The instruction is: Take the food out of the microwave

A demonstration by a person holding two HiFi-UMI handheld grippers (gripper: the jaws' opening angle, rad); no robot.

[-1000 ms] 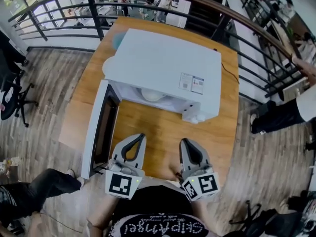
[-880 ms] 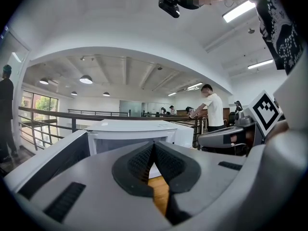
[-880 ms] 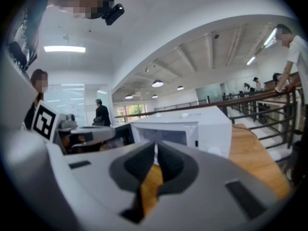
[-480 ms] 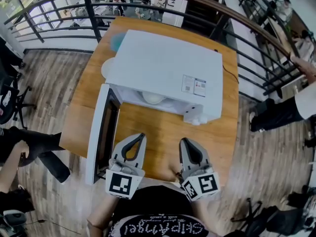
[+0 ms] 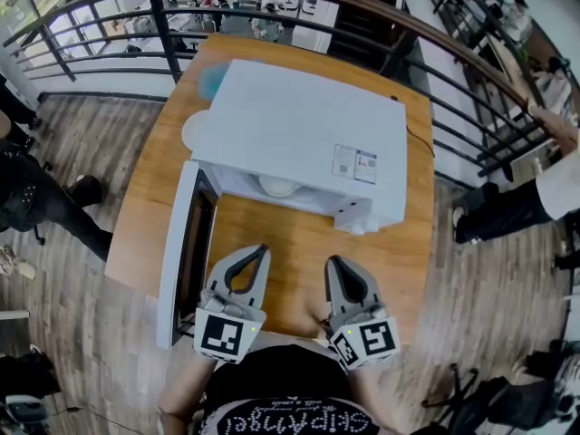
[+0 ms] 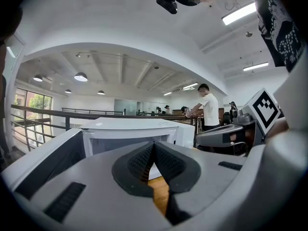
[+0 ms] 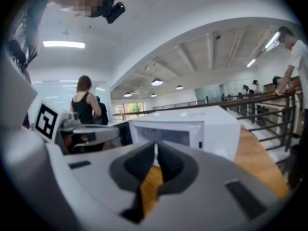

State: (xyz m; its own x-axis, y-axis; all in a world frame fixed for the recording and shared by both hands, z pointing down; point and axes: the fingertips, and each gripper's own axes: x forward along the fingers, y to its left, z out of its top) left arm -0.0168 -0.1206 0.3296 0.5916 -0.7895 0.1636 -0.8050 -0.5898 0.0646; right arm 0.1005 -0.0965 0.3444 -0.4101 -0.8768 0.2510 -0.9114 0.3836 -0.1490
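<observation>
A white microwave (image 5: 299,134) stands on a wooden table (image 5: 299,243) with its door (image 5: 186,252) swung open to the left. Inside its cavity a white dish (image 5: 276,186) shows, partly hidden by the top. My left gripper (image 5: 256,252) is shut and empty, held near the table's front edge by the open door. My right gripper (image 5: 335,263) is shut and empty too, beside it on the right. Both point at the microwave (image 6: 130,131) (image 7: 192,129) from a short way off, over bare wood.
A white plate (image 5: 192,127) and a teal object (image 5: 211,80) lie on the table behind the microwave at the left. A dark railing (image 5: 272,12) runs round the far side. People stand on the floor at left (image 5: 36,198) and right (image 5: 544,188).
Both grippers have kept their place. A person on the floor at the left has moved from the lower left toward the upper left.
</observation>
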